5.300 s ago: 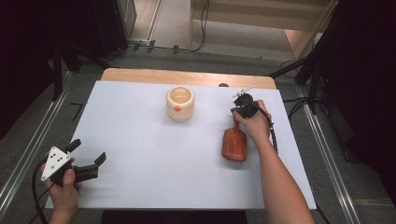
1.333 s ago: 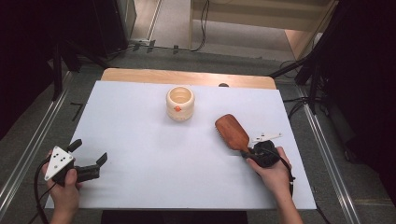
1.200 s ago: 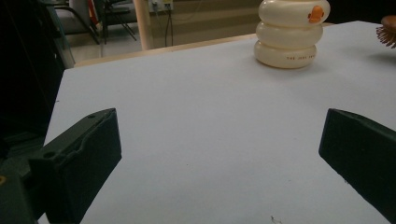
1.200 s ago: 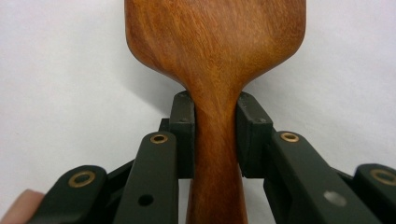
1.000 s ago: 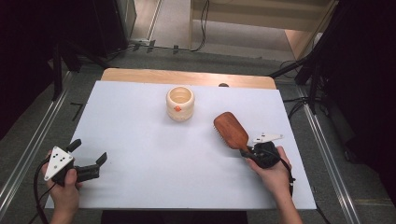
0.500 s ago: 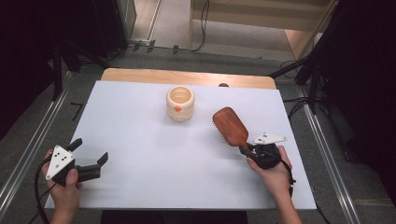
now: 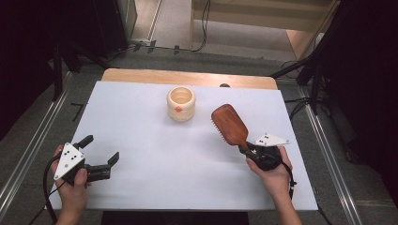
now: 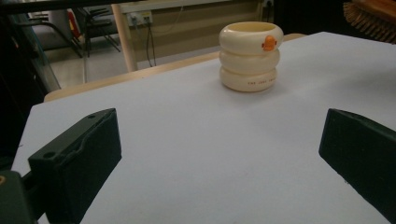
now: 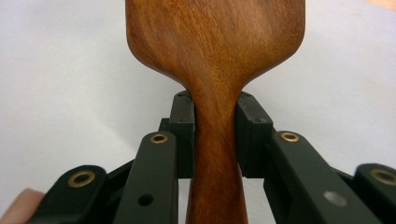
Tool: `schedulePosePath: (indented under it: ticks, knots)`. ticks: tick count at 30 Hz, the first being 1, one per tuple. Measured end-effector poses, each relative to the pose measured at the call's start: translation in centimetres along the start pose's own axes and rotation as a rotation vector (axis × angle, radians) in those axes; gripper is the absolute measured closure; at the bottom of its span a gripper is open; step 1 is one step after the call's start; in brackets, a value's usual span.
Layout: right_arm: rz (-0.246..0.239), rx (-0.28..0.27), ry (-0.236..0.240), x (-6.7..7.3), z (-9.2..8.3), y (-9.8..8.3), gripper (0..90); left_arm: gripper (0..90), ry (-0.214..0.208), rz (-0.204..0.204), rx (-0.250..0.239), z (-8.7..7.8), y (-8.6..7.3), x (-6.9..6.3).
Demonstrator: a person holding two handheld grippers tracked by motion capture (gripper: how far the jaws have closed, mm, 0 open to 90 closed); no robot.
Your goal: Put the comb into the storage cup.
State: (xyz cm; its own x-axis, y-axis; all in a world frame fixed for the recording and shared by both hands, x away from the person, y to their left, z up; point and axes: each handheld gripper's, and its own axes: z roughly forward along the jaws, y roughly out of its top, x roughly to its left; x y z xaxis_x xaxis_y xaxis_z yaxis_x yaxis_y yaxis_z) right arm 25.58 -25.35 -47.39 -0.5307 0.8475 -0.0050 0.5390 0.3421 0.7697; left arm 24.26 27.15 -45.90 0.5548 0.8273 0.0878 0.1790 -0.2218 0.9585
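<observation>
Two hand-held black grippers, bare forearms

Each gripper, left [image 7: 100, 157] and right [image 7: 247, 153], is black with a light grey three-cornered plate on top, dotted with small dark holes on the left one; a black cable trails from each beside the wrist. In the right gripper view the jaw links carry brass-ringed pivots and small screw holes. In the left gripper view the jaw pads are flat, matte, square-cornered blocks. No sleeves show.
</observation>
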Motion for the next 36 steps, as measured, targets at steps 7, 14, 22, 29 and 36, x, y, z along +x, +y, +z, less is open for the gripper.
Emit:
schedulePosePath:
  ticks: [7, 14, 22, 29, 36]
  knots:
    - [-0.013, -0.013, 0.013, 0.5, -0.1, 0.2, 70.0, 0.0, -0.050, 0.010, -0.003, 1.1, 1.0, -1.6]
    - [-0.023, -0.029, 0.026, 1.2, -0.2, 0.5, 70.0, 0.0, -0.097, 0.009, -0.017, 2.1, 1.9, -2.8]
    - [-0.037, -0.045, 0.036, 1.7, -0.1, 0.6, 69.9, 0.0, -0.131, 0.010, -0.023, 3.0, 2.7, -4.1]
    - [-0.043, -0.069, 0.048, 2.2, -0.3, 0.8, 70.0, 0.0, -0.172, -0.007, -0.040, 3.9, 3.6, -5.0]
    - [-0.053, -0.084, 0.062, 2.6, -0.3, 0.9, 70.0, 0.0, -0.201, -0.012, -0.053, 4.9, 4.4, -6.0]
